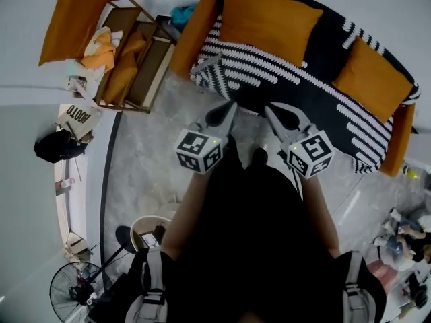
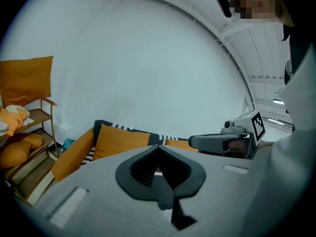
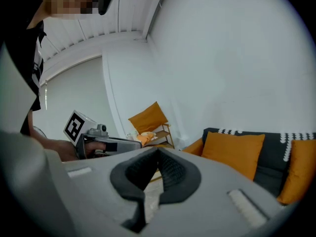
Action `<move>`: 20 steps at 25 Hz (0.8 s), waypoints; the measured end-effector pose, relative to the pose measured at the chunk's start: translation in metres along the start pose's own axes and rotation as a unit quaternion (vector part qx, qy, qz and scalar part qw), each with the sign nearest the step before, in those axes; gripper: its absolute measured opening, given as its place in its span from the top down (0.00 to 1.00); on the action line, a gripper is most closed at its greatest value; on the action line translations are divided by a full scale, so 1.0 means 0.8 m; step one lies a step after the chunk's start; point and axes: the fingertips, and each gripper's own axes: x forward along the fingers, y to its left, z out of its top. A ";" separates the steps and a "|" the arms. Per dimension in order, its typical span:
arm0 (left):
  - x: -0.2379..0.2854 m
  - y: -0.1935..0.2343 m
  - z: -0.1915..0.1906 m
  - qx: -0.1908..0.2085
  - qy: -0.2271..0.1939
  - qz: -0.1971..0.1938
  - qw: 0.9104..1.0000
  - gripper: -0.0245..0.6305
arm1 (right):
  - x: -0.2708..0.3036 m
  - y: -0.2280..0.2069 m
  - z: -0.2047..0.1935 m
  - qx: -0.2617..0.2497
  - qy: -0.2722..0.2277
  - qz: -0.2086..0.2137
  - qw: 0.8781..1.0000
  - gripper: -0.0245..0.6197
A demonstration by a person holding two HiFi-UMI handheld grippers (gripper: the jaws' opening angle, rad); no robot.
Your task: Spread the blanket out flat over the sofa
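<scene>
A black blanket with white dashed stripes (image 1: 283,76) lies over the orange sofa (image 1: 190,38), covering its back and seat. Two orange cushions (image 1: 269,20) (image 1: 372,79) rest on it. My left gripper (image 1: 231,106) and right gripper (image 1: 269,109) hover side by side over the floor just in front of the seat edge, both pointing at the sofa. Both are shut with nothing between the jaws. In the left gripper view the jaws (image 2: 159,148) meet in front of the sofa arm (image 2: 74,154) and a cushion (image 2: 121,139). The right gripper (image 3: 158,151) faces a cushion (image 3: 232,149).
A wooden rack (image 1: 135,52) holding orange cushions stands left of the sofa. A black bag (image 1: 57,145), a standing fan (image 1: 74,291) and a round white tub (image 1: 149,233) sit at the left. Grey marbled floor (image 1: 155,153) lies before the sofa.
</scene>
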 end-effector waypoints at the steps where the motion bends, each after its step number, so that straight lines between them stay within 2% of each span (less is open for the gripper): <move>1: 0.008 0.014 0.005 0.000 0.003 -0.005 1.000 0.95 | 0.012 -0.007 0.004 0.002 0.003 -0.007 1.000 0.96; 10: 0.070 0.144 0.043 0.005 0.040 -0.066 0.997 0.95 | 0.143 -0.039 0.043 0.027 0.020 -0.051 0.998 0.96; 16: 0.107 0.218 0.037 0.009 0.068 -0.117 0.991 0.95 | 0.213 -0.062 0.046 0.038 0.035 -0.092 0.994 0.96; 20: 0.135 0.256 0.015 0.020 0.092 -0.144 0.985 0.95 | 0.242 -0.086 0.035 0.050 0.045 -0.126 0.990 0.96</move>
